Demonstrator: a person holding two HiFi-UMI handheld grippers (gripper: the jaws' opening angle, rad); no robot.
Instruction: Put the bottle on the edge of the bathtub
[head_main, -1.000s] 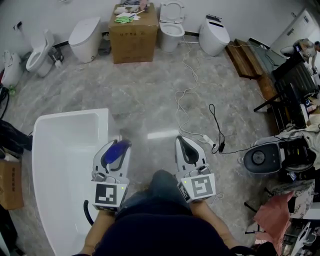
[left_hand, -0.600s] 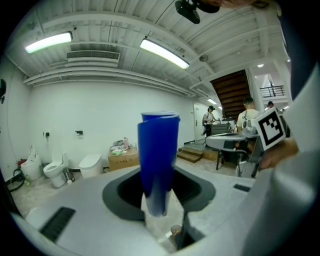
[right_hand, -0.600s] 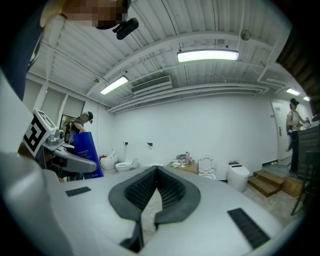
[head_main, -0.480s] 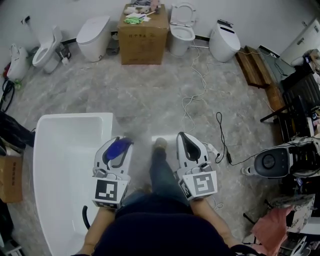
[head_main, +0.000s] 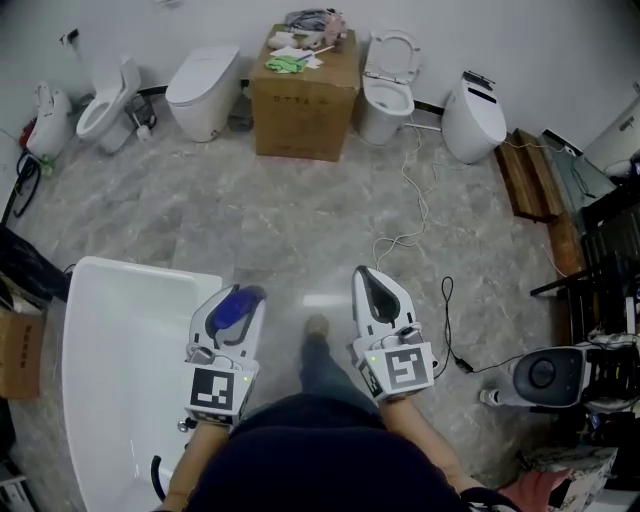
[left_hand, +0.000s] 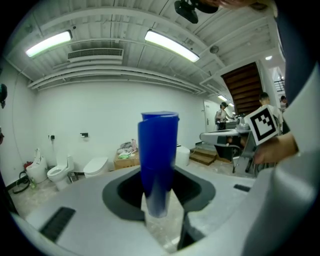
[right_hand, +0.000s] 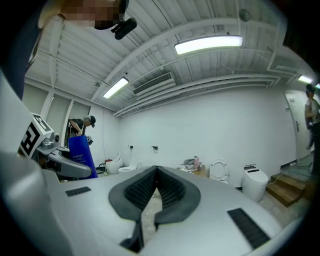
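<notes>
Bottle (left_hand: 157, 160), blue, is clamped between the left gripper's (head_main: 238, 295) jaws at lower left of the head view, just beside the bathtub's (head_main: 140, 268) upper-right corner. Right gripper (head_main: 372, 278) is clenched on nothing. This looks like the carrying step; next, set the bottle on the rim and release.

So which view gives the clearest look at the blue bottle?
The left gripper view: the bottle stands upright, centred, clamped between the jaws. The head view shows only its blue top from above; the right gripper view shows it small at the left edge.
</notes>
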